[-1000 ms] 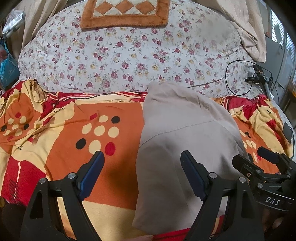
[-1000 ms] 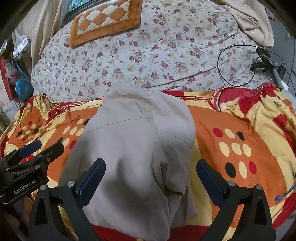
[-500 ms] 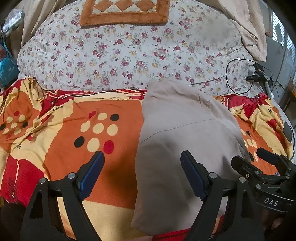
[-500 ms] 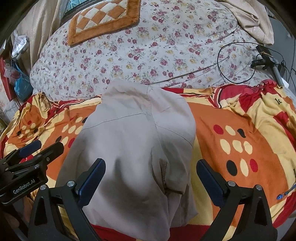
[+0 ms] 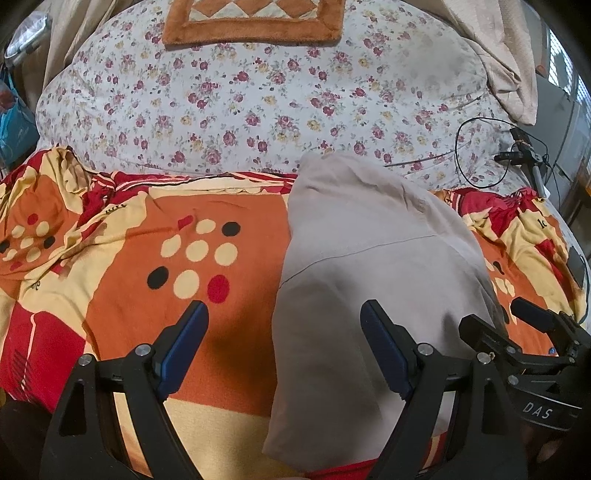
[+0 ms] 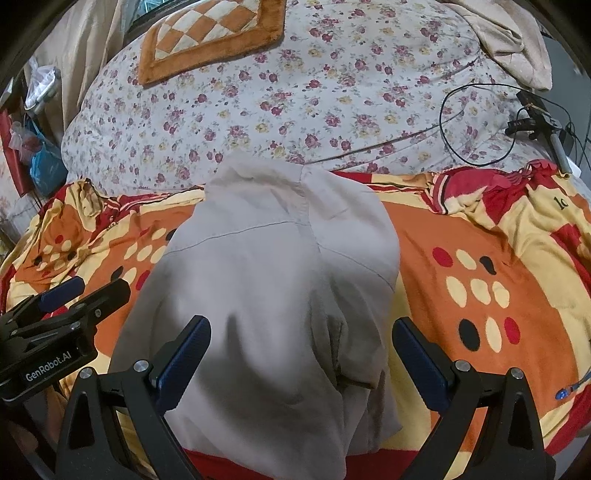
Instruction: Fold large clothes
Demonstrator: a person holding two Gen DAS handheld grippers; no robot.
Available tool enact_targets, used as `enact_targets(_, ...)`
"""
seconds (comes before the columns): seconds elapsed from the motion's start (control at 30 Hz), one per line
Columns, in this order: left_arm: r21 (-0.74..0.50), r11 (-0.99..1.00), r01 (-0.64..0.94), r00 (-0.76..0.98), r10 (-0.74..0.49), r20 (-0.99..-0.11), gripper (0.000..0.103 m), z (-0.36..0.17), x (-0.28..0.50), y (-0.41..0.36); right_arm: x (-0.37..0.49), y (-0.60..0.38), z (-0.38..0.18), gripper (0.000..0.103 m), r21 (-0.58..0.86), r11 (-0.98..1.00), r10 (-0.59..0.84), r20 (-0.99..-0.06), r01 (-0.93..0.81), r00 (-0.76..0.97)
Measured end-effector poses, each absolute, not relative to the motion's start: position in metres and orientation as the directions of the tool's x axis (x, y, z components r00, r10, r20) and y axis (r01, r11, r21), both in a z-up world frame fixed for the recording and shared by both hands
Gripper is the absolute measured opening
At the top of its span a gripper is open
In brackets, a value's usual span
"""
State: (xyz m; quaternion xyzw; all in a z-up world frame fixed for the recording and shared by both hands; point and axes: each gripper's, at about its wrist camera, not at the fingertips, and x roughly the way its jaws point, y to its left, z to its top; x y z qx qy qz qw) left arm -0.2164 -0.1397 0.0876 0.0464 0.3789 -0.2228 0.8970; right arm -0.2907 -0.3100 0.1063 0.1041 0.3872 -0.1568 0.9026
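A folded beige garment [image 5: 369, 280] [image 6: 273, 295] lies lengthwise on an orange, red and cream blanket [image 5: 147, 266] [image 6: 480, 280]. My left gripper [image 5: 284, 325] hovers open over the garment's near left edge, with nothing between its blue pads. My right gripper [image 6: 301, 343] stands open above the garment's near right part, its pads clear of the cloth. The right gripper shows at the right edge of the left wrist view [image 5: 524, 325], and the left gripper shows at the left edge of the right wrist view [image 6: 70, 295].
A floral bedsheet [image 5: 258, 103] covers the far half of the bed, with an orange checkered mat [image 5: 255, 18] on it. A black cable and a small stand [image 5: 517, 155] lie at the far right. A beige cloth [image 6: 509, 33] hangs at the far right corner.
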Motion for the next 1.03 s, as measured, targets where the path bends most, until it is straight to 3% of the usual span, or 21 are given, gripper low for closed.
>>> enact_targets(1.03,-0.076,0.89,0.449,0.6,-0.364,-0.712,0.085,0.079,-0.204,-0.142,-0.282,-0.313,0.098,0.099,0.071,0.936,-0.181,-0.745,0.346,0.642)
